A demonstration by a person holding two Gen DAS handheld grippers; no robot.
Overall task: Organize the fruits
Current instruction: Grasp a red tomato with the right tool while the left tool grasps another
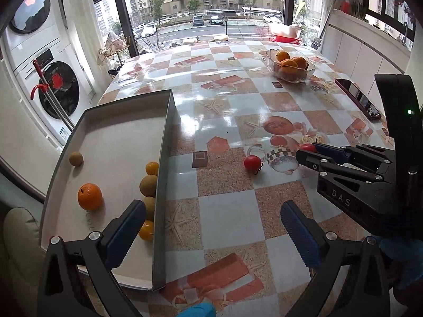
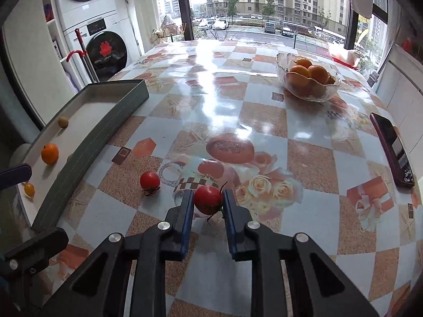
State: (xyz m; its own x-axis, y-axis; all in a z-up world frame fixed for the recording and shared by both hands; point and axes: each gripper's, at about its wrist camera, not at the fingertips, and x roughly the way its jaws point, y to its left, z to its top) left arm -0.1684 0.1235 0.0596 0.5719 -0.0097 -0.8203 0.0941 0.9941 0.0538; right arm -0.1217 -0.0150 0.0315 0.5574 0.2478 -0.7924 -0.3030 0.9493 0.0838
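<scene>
**Gripping one tomato, with the box off to the jaws' left**

Pinching a red tomato [image 2: 208,199] between its pads, the right gripper [image 2: 207,201] is clamped shut on it. The box [image 2: 87,132] lies well to its left. The left gripper [image 1: 211,233], jaws spread and empty, hangs nearer that box; a second tomato [image 2: 150,180] sits just left.

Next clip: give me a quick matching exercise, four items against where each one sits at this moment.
Items:
1. tomato with the stem up
2. second tomato
3. large orange
4. phone

Places:
A. loose on the tablecloth
B. inside the grey tray
C. between the right tongs
D. flat near the table's right edge

Pairs: 1-C, 2-A, 3-B, 4-D
</scene>
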